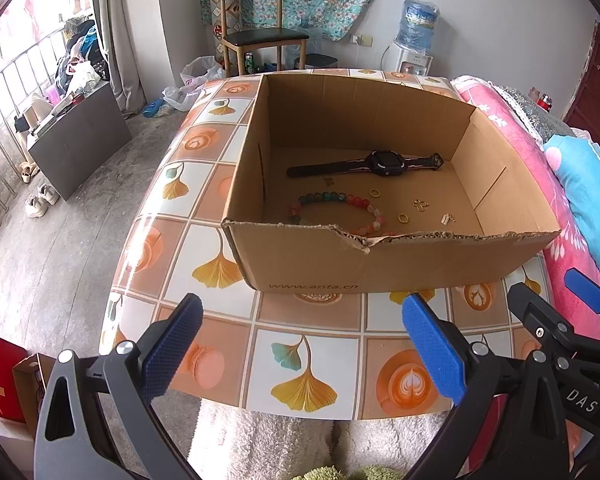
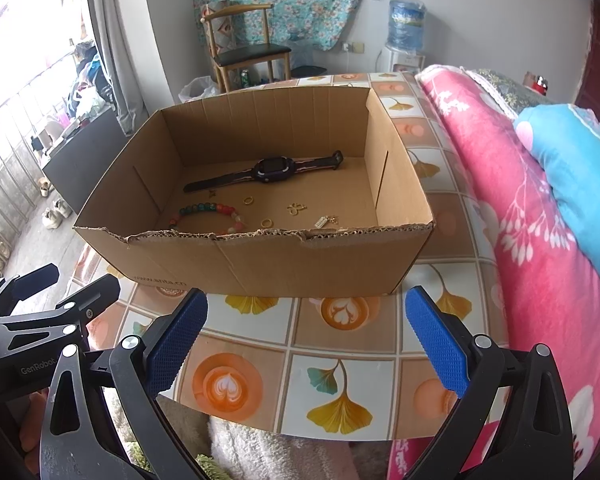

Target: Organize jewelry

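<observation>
Both your tools are spread wide and empty, the left tool [image 1: 302, 344] and right tool [image 2: 306, 340] hanging over the desk [image 1: 320, 344] just short of the cardboard box [image 1: 380, 260]. All the jewelry sits loose on the box floor: watch [image 1: 382, 162] at the back, bead bracelet [image 1: 340, 208] in front of it, small gold rings [image 1: 403, 218] and a charm [image 1: 446, 219] to the right. Could be sorted already or about to be, so if you do reach in, clear the torn front wall and pinch tiny pieces low

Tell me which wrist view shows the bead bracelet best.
Left wrist: the bead bracelet shows most of its loop above the cardboard box wall. In the right wrist view the bracelet looks smaller, its near side hidden.
</observation>
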Demonstrator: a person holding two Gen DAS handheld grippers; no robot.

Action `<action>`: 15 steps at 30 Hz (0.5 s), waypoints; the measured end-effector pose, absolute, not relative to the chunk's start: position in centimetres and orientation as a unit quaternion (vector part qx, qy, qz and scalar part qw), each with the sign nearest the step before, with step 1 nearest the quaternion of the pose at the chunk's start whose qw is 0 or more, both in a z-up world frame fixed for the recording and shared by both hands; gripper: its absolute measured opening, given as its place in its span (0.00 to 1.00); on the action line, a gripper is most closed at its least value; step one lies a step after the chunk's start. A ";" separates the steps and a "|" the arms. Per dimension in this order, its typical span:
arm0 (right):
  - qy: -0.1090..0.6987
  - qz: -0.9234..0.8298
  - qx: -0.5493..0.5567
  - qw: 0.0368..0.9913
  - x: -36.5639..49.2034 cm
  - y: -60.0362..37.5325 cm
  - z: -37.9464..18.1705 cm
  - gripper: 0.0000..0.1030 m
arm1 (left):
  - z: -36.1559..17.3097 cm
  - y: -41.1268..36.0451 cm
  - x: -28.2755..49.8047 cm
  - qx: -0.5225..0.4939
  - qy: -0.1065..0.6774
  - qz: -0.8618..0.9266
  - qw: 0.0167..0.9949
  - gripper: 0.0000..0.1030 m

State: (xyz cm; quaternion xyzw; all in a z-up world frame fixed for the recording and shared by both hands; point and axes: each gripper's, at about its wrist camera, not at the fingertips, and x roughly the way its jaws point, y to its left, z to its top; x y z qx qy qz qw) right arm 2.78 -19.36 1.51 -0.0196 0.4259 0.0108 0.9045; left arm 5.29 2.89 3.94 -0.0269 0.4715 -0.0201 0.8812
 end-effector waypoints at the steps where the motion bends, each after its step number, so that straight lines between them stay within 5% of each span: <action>1: 0.426 0.011 -0.020 0.905 2.8 -19.4 1.5 0.93 | 3.9 2.9 5.2 -0.027 0.472 -0.020 0.881 0.95; 15: 0.426 0.011 -0.019 0.904 2.7 -19.5 1.6 0.93 | 3.7 3.0 5.2 -0.028 0.475 -0.019 0.879 0.95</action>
